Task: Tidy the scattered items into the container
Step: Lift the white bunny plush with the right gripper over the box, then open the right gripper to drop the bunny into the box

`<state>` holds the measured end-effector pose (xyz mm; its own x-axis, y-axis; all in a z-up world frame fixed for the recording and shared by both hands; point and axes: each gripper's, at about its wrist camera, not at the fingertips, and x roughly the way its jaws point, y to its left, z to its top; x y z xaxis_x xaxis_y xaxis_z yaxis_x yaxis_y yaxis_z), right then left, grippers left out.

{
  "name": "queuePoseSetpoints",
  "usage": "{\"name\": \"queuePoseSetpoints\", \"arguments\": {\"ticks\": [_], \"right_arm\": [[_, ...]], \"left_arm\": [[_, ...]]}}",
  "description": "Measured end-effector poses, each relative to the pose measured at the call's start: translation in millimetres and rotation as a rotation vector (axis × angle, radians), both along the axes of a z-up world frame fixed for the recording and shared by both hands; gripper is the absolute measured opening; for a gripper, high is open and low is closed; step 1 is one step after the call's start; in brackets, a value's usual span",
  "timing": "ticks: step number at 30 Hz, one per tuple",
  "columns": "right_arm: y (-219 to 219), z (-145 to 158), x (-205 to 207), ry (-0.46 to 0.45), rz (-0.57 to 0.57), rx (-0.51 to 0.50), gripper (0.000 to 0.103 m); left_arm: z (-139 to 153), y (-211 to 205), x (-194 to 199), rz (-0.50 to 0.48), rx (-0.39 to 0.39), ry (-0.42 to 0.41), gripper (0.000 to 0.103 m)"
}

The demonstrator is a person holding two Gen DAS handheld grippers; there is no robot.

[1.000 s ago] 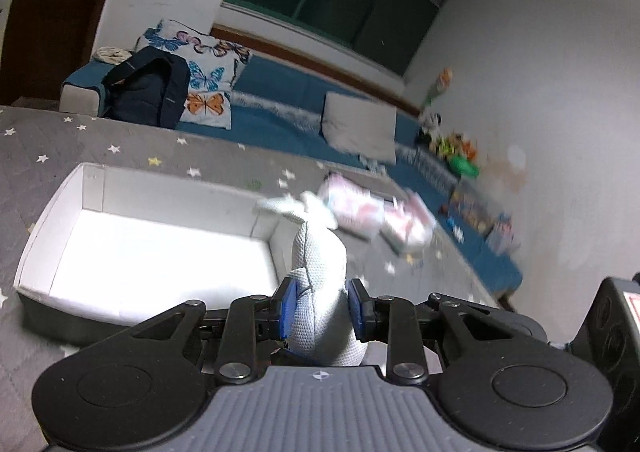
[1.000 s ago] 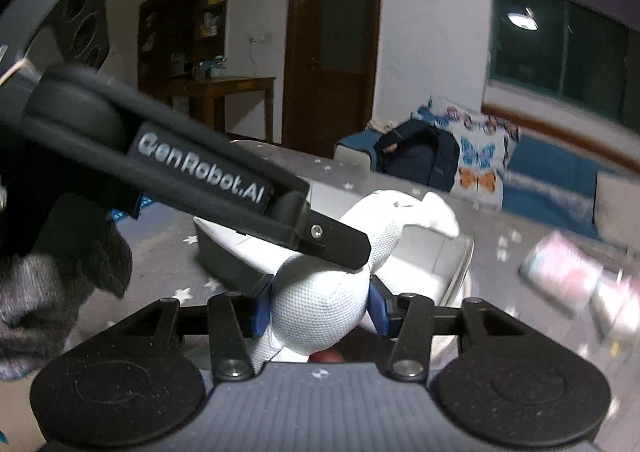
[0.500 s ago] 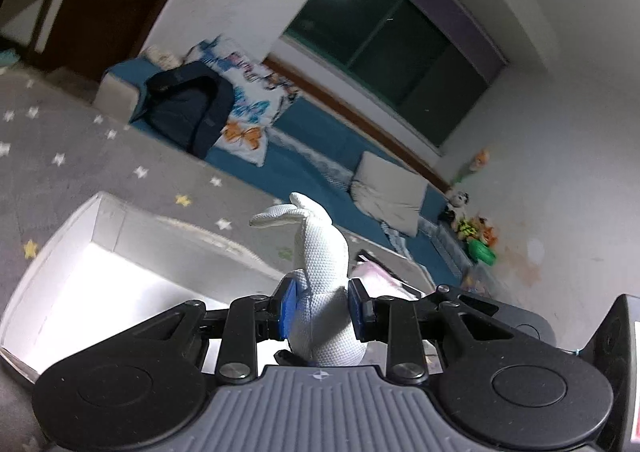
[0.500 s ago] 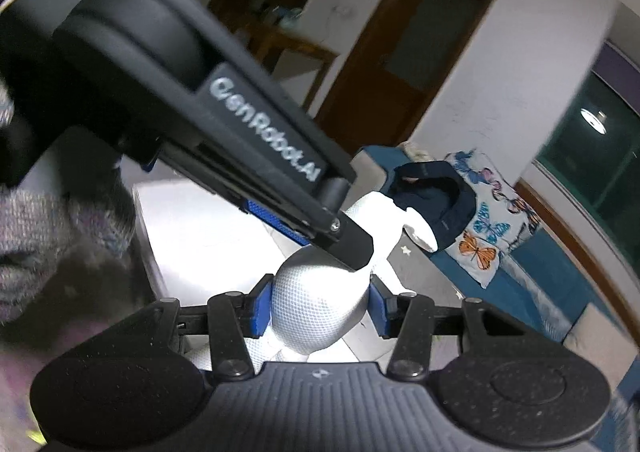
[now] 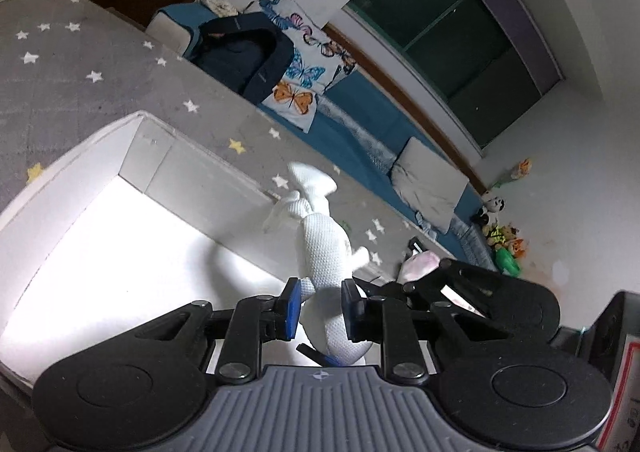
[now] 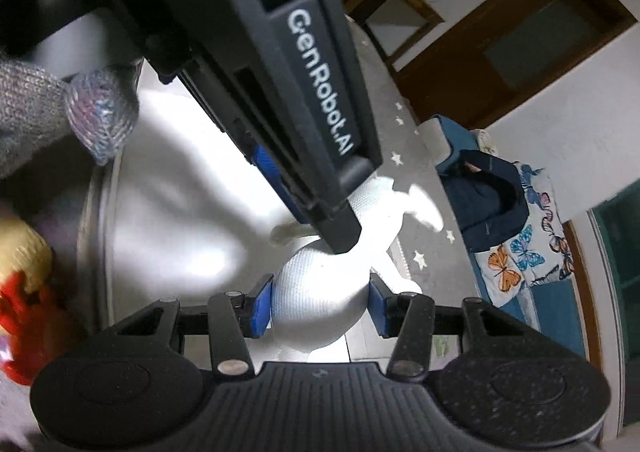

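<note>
Grippers both pinch the white mesh toy (image 5: 322,248): left gripper (image 5: 316,310), right gripper (image 6: 320,304). They have swung it from beside the white box (image 5: 72,172) to above its right end. Release looks close.

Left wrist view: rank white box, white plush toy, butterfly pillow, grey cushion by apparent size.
1. white box, by far the largest.
2. white plush toy, held by both grippers close to the lens, so nearness inflates it.
3./4. butterfly pillow and grey cushion look alike; both sit far off, so unranked.
</note>
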<state>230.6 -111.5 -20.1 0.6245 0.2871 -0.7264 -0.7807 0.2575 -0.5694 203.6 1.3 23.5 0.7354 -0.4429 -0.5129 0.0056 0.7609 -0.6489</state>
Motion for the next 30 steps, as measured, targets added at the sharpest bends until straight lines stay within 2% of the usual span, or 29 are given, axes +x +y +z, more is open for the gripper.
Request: {"name": "queuePoseSetpoints", "arguments": {"ticks": [10, 13, 22, 26, 29, 30], "right_arm": [[0.5, -22.9, 13.3, 0.03, 0.036, -0.024, 0.051], [-1.3, -21.9, 12.8, 0.045, 0.041, -0.012, 0.051], [-1.2, -19.8, 17.6, 0.034, 0.021, -0.002, 0.051], [-2.7, -14.3, 18.8, 0.041, 0.002, 0.02, 0.051], [-4.9, -6.1, 3.7, 0.035, -0.013, 0.041, 0.052], [-6.2, -2.7, 1.4, 0.031, -0.023, 0.055, 0.055]], "left_arm": [[-4.4, -0.6, -3.0, 0.008, 0.054, 0.02, 0.023], [-2.5, -0.8, -5.7, 0.014, 0.082, 0.018, 0.023], [-4.0, 2.5, -11.2, 0.018, 0.088, 0.023, 0.023], [-2.8, 1.1, -11.0, 0.01, 0.116, 0.021, 0.023], [1.2, -0.5, -11.1, 0.005, 0.128, 0.017, 0.023], [3.2, -1.2, -12.4, 0.003, 0.134, 0.012, 0.023]]}}
